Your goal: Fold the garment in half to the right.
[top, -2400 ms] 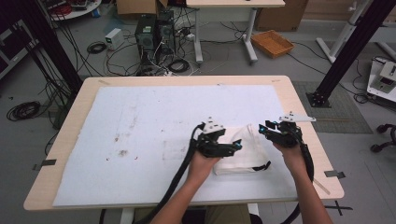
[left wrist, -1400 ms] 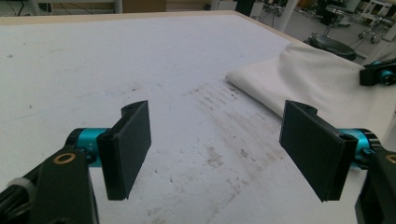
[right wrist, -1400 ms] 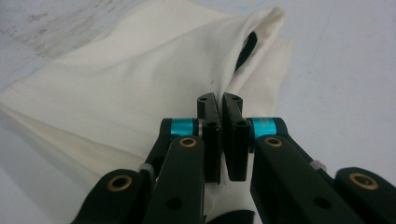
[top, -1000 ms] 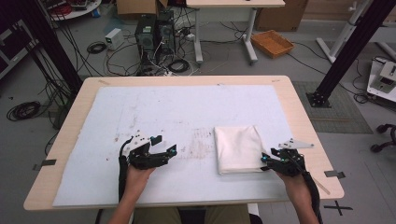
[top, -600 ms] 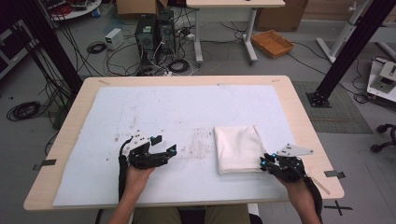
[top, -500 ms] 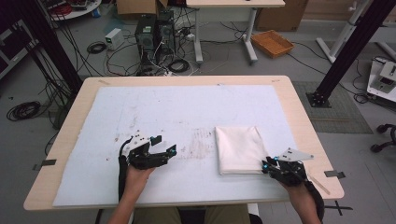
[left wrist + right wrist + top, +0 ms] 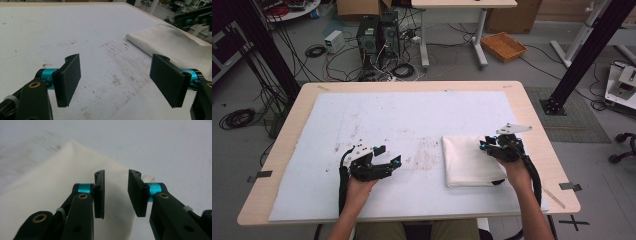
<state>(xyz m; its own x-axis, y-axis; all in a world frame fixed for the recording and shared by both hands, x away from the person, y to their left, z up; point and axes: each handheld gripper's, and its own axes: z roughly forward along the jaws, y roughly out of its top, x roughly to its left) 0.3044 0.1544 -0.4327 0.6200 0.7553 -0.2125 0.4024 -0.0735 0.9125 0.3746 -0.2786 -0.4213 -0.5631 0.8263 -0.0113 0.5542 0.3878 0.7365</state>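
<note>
A folded cream cloth (image 7: 469,160) lies flat on the right half of the white mat (image 7: 412,115). My right gripper (image 7: 486,144) hovers at the cloth's right edge near its far corner. In the right gripper view the cloth (image 7: 50,185) lies under my right gripper (image 7: 115,192). Its jaws have just been closing to a narrow gap, and nothing is between them. My left gripper (image 7: 389,155) rests at the mat's left-centre, a hand's width left of the cloth. In the left gripper view my left gripper (image 7: 116,80) stands wide open over stained mat, with the cloth (image 7: 172,42) ahead to the right.
The mat covers a wooden table (image 7: 537,125); dark stains (image 7: 424,155) mark its middle. Beyond the far edge are computer towers (image 7: 377,35), cables and a wicker basket (image 7: 503,46) on the floor. A black frame post (image 7: 582,50) rises at the right.
The right hand has moved from the cloth's near right corner toward its far right edge, and its jaws have narrowed. The left hand has stayed put.
</note>
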